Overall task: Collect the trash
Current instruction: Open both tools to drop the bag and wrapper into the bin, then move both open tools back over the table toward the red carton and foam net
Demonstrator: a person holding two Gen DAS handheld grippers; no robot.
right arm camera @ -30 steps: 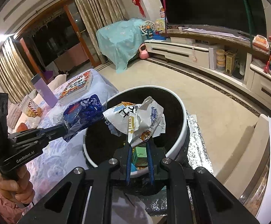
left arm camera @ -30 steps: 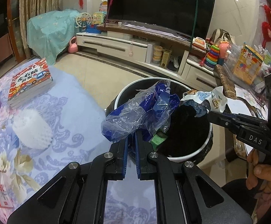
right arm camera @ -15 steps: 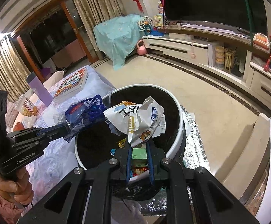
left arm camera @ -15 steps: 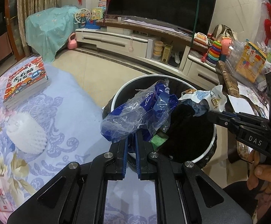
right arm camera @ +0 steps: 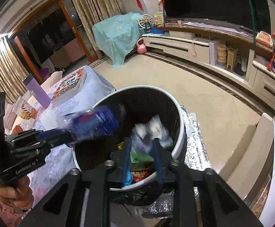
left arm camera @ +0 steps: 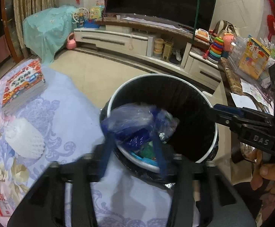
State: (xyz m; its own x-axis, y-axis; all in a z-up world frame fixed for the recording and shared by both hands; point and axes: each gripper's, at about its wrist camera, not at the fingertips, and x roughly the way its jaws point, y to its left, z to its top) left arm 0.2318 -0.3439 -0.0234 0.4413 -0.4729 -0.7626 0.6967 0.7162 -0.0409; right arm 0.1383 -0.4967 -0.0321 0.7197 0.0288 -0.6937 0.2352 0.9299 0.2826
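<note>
A black trash bin with a white rim (left arm camera: 200, 92) stands beside the table, holding several wrappers. My left gripper (left arm camera: 132, 143) hovers over its near edge, jaws opening and blurred. A blue plastic bag (left arm camera: 133, 121) hangs loose between and above the fingertips, slipping into the bin. My right gripper (right arm camera: 141, 149) is over the same bin (right arm camera: 181, 117), jaws opening. A crumpled white wrapper (right arm camera: 152, 130) has left them and is falling inside. In each wrist view the other gripper also shows, the right gripper (left arm camera: 216, 107) and the left gripper (right arm camera: 69, 136), with the blue bag (right arm camera: 95, 124) at the latter's tip.
The table's blue floral cloth (left arm camera: 71, 113) carries a stack of books (left arm camera: 23, 87), a white foam net (left arm camera: 23, 136), a purple bottle (right arm camera: 37, 92) and a snack bag (right arm camera: 26, 109). Silver foil (right arm camera: 194, 147) lies under the bin. A TV cabinet (left arm camera: 118, 41) lines the far wall.
Both grippers went from shut to opening. The blue bag sagged down from the left jaws, and the white wrapper dropped out of the right jaws into the bin.
</note>
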